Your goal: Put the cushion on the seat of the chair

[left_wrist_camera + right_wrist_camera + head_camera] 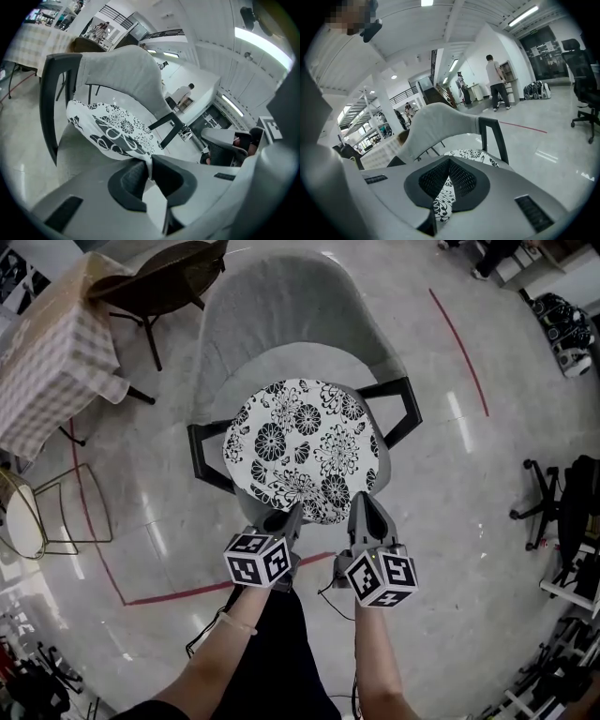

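Observation:
A round white cushion (305, 449) with a black flower print lies over the seat of a grey armchair (281, 310) with black arms. My left gripper (292, 513) is shut on the cushion's near edge, at its left side. My right gripper (364, 502) is shut on the same near edge, a little to the right. In the left gripper view the cushion (110, 131) spreads over the chair seat (82, 154) from the pinched hem. In the right gripper view the printed fabric (443, 197) runs between the closed pads, with the chair back (436, 124) beyond.
A table with a checked cloth (52, 362) and a dark chair (164, 282) stand at the upper left. A wire-frame stool (37, 512) is at the left. Office chairs (562, 512) stand at the right. Red tape lines (187, 592) mark the floor. People stand far off (494, 82).

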### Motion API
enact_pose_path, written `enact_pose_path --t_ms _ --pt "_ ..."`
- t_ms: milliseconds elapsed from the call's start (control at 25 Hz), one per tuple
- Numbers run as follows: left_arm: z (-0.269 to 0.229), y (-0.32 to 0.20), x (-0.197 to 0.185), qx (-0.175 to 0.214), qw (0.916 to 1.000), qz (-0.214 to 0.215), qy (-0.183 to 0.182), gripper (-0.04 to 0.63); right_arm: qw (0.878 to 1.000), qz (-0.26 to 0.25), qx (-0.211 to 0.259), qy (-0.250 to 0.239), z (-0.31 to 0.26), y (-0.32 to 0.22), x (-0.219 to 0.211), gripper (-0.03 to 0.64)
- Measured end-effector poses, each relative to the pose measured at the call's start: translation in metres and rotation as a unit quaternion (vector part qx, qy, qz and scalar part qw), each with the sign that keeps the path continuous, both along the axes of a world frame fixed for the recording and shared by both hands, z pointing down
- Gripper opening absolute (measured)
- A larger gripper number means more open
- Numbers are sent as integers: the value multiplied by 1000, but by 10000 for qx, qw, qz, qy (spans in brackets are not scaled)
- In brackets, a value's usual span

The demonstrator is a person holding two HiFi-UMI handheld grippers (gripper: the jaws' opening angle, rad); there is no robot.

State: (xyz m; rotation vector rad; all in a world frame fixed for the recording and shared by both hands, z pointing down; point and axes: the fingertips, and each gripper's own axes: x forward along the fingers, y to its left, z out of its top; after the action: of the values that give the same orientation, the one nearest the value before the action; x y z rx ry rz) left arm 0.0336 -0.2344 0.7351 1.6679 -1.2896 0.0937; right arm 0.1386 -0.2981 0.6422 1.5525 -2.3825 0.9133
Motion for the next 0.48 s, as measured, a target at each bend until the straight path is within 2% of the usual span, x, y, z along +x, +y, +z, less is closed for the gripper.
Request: enact_pose_path --t_ms 80,240,280,400,480 --pt "9 9 -2 -47 9998 104 -190 42 10000 -32 -6 3 5 7 -3 15" --pt "27 26 -6 -302 9982 233 -461 102 10000 -63 -22 12 14 19 -7 15" --pt "31 32 -6 -403 9978 258 -463 134 10000 -57 -43 12 16 23 -8 15" --pt "44 51 -6 -775 9950 331 -533 308 10000 5 -89 -15 20 32 -8 15" --pt "47 61 -9 -888 9929 316 -728 358 9999 63 -90 -42 21 36 -8 15"
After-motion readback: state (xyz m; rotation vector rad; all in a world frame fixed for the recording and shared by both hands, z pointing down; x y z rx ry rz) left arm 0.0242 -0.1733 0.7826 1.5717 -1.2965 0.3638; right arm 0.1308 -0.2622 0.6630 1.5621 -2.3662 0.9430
